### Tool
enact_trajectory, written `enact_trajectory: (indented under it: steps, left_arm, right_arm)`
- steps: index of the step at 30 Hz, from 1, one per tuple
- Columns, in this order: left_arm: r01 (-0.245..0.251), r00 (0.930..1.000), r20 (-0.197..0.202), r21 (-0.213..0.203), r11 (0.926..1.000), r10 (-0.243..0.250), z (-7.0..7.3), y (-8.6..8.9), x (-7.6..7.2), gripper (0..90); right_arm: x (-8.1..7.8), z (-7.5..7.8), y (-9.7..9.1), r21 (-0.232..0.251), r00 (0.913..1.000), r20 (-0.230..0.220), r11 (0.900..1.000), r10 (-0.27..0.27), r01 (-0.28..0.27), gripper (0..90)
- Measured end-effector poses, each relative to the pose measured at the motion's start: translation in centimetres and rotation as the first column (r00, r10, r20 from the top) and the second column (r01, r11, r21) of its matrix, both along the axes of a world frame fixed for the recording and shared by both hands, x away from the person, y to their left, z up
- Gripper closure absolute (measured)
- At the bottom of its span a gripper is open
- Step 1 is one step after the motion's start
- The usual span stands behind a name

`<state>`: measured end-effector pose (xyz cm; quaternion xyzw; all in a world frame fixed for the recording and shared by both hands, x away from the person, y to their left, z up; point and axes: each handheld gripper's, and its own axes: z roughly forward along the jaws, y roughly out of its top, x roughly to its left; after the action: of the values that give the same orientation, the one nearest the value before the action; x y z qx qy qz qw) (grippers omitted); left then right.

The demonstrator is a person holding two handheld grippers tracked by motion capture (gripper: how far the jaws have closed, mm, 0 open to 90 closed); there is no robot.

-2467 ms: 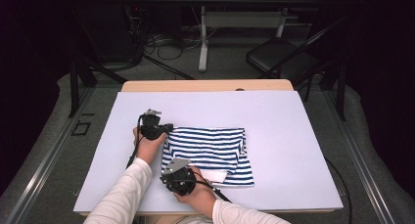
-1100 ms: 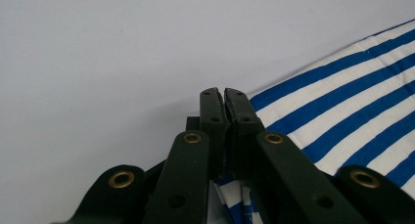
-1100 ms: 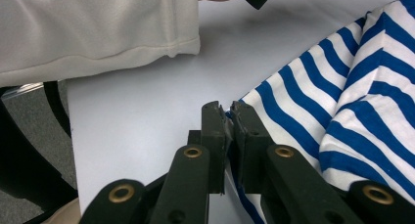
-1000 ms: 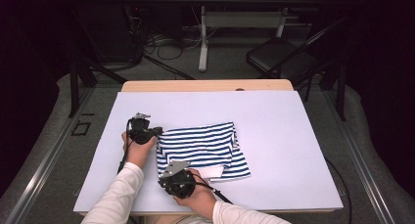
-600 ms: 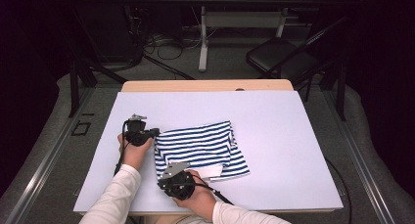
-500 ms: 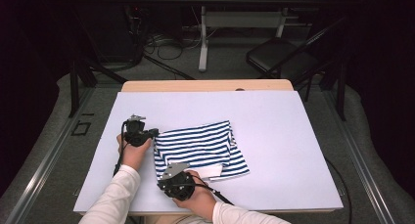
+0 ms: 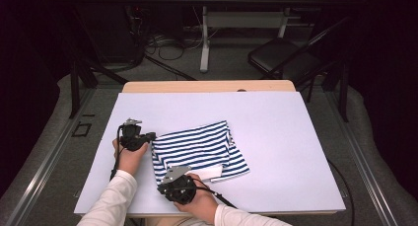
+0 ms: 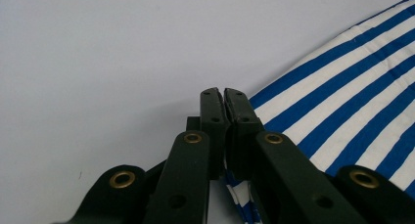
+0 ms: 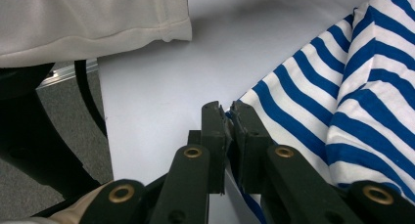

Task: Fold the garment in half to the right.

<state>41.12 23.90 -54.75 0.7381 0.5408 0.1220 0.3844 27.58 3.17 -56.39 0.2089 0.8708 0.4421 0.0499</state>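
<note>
Your left gripper point(image 7: 147, 136) is clamped on the left edge of the striped shirt point(image 7: 199, 148), and your right gripper point(image 7: 170, 179) pinches its near left corner; cloth shows between both pairs of jaws. The shirt lies folded on the table point(image 7: 296, 137), left of centre and toward its near edge. You have wide bare table to the right and far side, little room near.

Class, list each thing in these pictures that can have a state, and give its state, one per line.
Striped shirt: folded, lying flat on the table, pinched at two edges.
Left gripper: shut on the striped shirt's edge.
Right gripper: shut on the striped shirt's edge.
Chair: standing beyond the table, seat bare.
</note>
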Motion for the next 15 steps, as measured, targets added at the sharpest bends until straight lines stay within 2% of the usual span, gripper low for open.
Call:
enact_trajectory:
  steps: [15]
  left_arm:
    - [-0.001, 1.0, -0.002, 0.019, 0.9998, 0.001, -0.1, 1.2, -1.4, 87.6]
  right_arm:
    - [-0.5, 0.1, 0.1, 0.006, 0.9995, -0.014, 0.9995, 0.03, -0.03, 84.4]
